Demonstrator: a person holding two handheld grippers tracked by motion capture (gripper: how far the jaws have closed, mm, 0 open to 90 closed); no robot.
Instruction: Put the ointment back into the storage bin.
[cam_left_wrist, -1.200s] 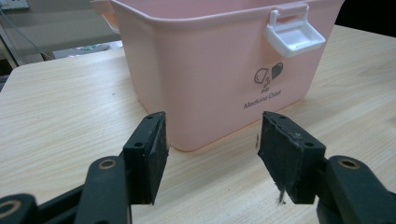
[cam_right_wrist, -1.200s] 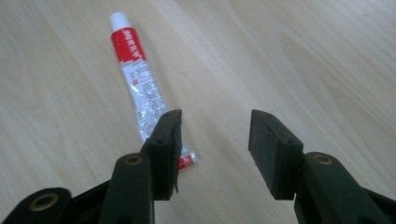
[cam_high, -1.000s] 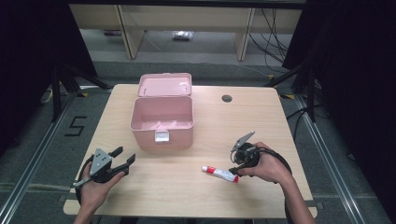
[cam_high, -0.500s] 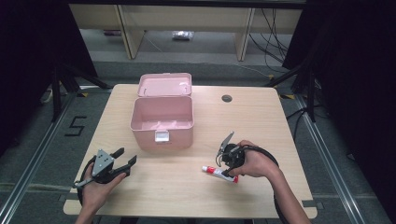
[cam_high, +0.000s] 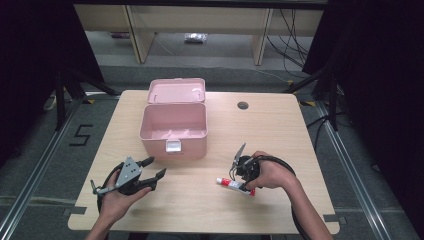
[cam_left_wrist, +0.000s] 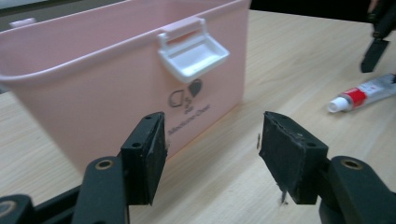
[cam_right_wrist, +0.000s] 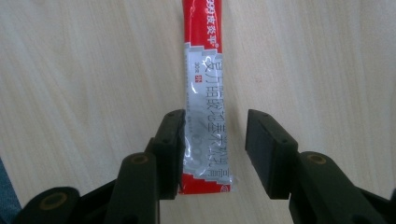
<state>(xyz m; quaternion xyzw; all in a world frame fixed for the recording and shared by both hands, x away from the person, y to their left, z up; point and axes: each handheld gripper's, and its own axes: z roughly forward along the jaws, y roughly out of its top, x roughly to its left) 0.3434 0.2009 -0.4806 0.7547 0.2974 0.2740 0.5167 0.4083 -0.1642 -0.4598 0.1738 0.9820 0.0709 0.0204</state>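
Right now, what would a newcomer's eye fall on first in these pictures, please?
The open pink box at the table's middle, lid back and white latch facing the person. Then the red-and-silver tube lying flat near the front right, with the right gripper open astride its crimped end. The left gripper waits open at front left.

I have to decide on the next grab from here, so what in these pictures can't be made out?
- Red and silver ointment tube: right gripper view, the top edge cuts off its cap end, and its small print is unreadable.
- Right tongs: open astride the tube; whether either pad touches it is unclear.
- Open pink plastic storage box: high view, the near wall hides part of its floor.
- Left tongs: open, holding nothing.
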